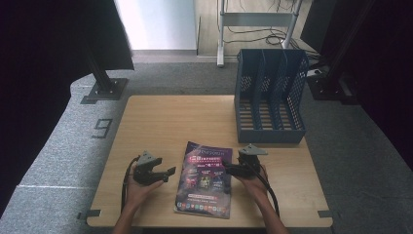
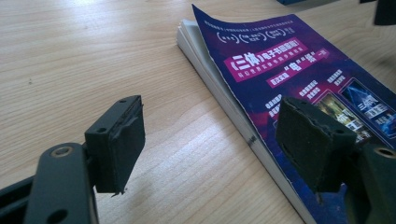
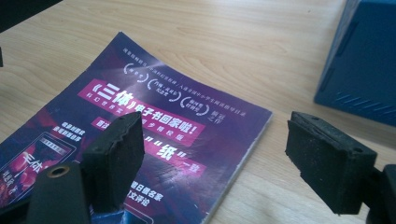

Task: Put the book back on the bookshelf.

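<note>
A purple magazine (image 1: 205, 180) lies flat on the wooden table (image 1: 160, 122), between my two hands. My left gripper (image 1: 169, 172) hovers just left of the magazine, jaws open and empty. In the left gripper view the magazine (image 2: 299, 79) lies ahead and to the right, its page edge facing the gripper (image 2: 210, 144). My right gripper (image 1: 226, 168) sits at the magazine's right edge, jaws open. In the right gripper view the cover (image 3: 154, 121) lies under the left jaw, the gripper (image 3: 215, 154) straddles the magazine's edge, and nothing is gripped.
A blue mesh file rack (image 1: 270, 97) with upright slots stands at the table's back right; its corner (image 3: 364, 70) rises close to the right gripper. Black stand bases (image 1: 104, 90) rest on the carpet beyond the table.
</note>
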The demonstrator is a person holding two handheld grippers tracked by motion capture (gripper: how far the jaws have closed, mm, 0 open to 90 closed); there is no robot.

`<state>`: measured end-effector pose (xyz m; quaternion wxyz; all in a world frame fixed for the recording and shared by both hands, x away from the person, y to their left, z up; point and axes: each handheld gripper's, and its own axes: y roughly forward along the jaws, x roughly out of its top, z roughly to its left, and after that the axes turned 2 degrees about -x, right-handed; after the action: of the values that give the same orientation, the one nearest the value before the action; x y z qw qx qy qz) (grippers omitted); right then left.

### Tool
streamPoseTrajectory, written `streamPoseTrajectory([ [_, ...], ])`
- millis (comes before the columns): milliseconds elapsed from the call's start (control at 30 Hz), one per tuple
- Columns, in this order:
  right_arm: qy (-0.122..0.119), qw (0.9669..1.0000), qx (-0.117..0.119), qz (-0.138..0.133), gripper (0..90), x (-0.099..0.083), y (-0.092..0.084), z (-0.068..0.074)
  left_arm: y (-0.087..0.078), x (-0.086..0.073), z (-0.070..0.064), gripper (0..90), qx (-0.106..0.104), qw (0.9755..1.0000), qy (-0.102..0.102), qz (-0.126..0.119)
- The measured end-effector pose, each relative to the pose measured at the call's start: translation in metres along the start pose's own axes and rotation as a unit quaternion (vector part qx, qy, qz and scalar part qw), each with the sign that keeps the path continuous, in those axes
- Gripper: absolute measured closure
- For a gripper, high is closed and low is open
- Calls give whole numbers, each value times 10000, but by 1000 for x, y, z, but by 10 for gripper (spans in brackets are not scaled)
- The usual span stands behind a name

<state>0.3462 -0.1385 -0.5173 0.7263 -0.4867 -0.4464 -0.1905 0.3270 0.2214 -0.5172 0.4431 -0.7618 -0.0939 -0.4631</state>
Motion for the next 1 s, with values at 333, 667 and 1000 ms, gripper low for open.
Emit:
streamPoseTrajectory([
  [333, -1, 9996, -15, 293, 192, -16, 15, 1, 3, 1, -4, 243, -17, 10000, 39, 6],
  [667, -69, 9982, 12, 590, 206, -25, 30, 7, 4, 0, -5, 244, -41, 10000, 75, 38],
  [1000, -106, 9981, 63, 604, 252, -25, 30, 8, 7, 0, -8, 243, -32, 9999, 106, 60],
])
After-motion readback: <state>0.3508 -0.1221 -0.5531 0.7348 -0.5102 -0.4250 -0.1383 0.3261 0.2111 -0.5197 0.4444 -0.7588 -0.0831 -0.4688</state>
